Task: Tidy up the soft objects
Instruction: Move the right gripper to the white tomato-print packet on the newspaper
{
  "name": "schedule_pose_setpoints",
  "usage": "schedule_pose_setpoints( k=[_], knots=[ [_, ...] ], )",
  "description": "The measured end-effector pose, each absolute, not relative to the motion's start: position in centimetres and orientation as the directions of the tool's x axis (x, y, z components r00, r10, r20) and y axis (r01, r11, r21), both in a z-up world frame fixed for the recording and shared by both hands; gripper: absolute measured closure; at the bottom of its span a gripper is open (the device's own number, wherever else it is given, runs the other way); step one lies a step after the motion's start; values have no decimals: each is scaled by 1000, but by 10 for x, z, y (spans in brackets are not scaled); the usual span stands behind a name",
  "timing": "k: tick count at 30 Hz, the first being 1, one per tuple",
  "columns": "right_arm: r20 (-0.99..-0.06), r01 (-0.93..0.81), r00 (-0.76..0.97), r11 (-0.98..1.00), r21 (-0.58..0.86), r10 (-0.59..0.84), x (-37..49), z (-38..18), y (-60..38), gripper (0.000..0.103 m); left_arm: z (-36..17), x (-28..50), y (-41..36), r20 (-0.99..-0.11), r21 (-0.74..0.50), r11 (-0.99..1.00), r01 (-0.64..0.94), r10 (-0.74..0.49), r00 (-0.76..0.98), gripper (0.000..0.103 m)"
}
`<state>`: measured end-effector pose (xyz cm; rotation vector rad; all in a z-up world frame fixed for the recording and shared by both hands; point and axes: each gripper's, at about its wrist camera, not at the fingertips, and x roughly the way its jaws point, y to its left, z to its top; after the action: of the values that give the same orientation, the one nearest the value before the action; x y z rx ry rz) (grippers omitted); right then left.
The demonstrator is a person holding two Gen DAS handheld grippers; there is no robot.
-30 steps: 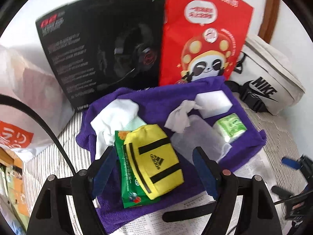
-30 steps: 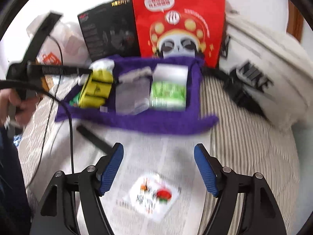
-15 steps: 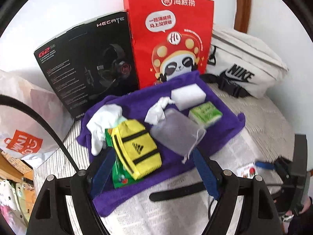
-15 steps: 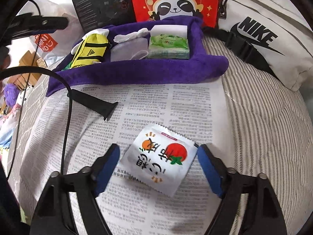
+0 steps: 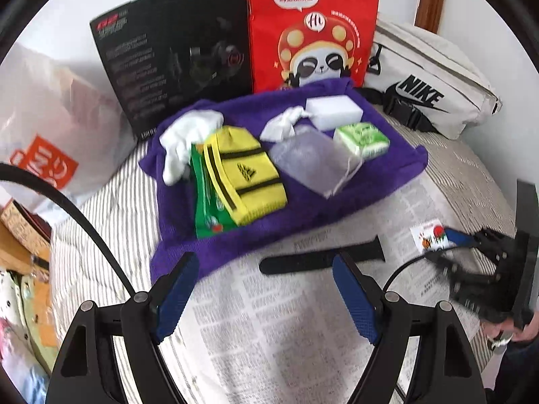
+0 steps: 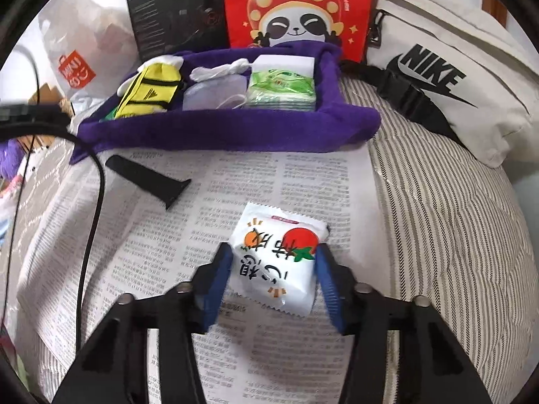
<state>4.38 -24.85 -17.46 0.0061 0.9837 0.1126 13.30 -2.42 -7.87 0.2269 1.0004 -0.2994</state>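
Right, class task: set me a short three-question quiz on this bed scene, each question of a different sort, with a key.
1. True or false: the right claw has just been closing and now has the white snack packet between its pads.
2. Multiple choice: the black strap lies on
A) the purple towel
B) the newspaper
C) the white Nike bag
3. Fill in: the yellow pouch lies partly on a ____ packet.

Key
1. True. The pads touch the packet's two sides.
2. B
3. Green. The left claw stands open and empty above the newspaper.
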Motion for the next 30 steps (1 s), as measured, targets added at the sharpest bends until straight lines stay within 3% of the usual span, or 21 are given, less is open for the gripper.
schedule_pose_setpoints(
  k=[3, 7, 10, 12, 17, 19, 23, 26, 27, 30],
  knots=[
    [-830, -91, 544, 992, 89, 125, 46, -173, -259, 84, -87, 126, -23, -858, 39, 937, 347, -146, 492, 23],
    [-847, -104, 510, 988, 114, 151, 46, -171, -264, 81, -97, 115, -23, -860, 7, 930, 368, -182, 476, 23],
    [-843, -114, 504, 982, 154, 190, 42, -171, -266, 52, -105, 109, -21, -868, 0, 931, 365, -182, 462, 23],
    [-836, -107, 510, 979, 174, 204, 39, -172, -262, 24, -109, 107, -19, -870, -13, 931, 365, -190, 454, 23],
    [-829, -121, 545, 990, 70, 125, 41, -179, -237, 18, -115, 101, -15, -875, -42, 934, 355, -206, 438, 23],
    [-821, -132, 564, 991, 11, 84, 41, -182, -228, 21, -116, 100, -13, -876, -45, 935, 350, -206, 437, 23],
    [-800, -162, 589, 987, 19, 112, 43, -180, -223, 45, -119, 99, -8, -881, -47, 941, 335, -198, 431, 23],
    [-793, -160, 597, 987, 33, 123, 44, -180, -227, 57, -123, 98, -6, -885, -56, 944, 325, -198, 422, 23],
    [-788, -145, 607, 989, 14, 100, 44, -179, -230, 79, -125, 97, -6, -886, -56, 944, 324, -197, 420, 23],
    [-798, -122, 581, 987, 109, 160, 46, -177, -248, 91, -129, 94, -6, -889, -61, 944, 325, -199, 411, 23]
  ],
)
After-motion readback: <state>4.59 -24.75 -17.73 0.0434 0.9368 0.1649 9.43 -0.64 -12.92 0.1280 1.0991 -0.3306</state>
